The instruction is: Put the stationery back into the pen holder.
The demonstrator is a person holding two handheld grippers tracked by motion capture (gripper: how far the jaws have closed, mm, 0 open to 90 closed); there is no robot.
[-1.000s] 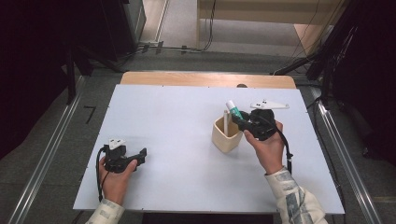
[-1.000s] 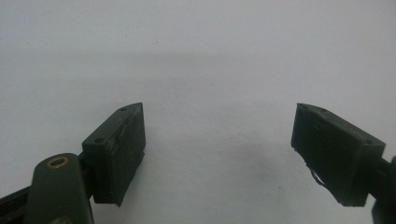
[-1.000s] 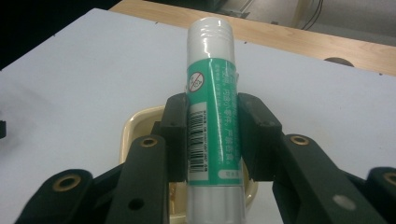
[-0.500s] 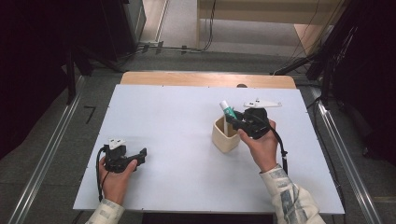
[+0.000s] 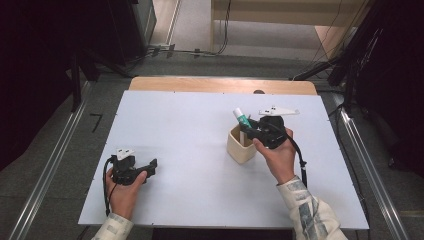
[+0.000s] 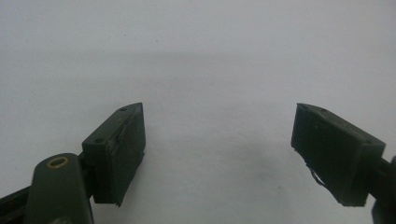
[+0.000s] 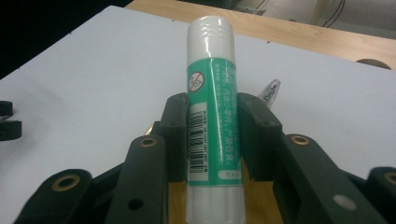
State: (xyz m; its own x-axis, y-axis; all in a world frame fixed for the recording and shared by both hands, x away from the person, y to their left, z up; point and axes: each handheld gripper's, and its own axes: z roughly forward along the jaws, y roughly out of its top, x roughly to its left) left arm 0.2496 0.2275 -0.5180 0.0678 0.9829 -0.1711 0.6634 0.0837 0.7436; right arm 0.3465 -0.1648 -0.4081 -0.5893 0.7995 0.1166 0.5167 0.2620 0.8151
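You're clamping the glue stick point(image 7: 214, 116) in your right gripper point(image 5: 251, 131) over the cup point(image 5: 241, 146), left gripper point(image 5: 142, 169) idling wide open on the table point(image 5: 190, 130), and any tilt risks snagging the rim, since the cup's inside is staying hidden.

I am working at a white bench point(image 5: 190, 130) whose far edge is showing a strip of bare wood point(image 5: 220, 85). A beige cup point(image 5: 240, 150) is standing on it, right of the middle. My left hand-held gripper point(image 5: 150, 166) is resting on the bench well to the left of the cup, nearer to me.
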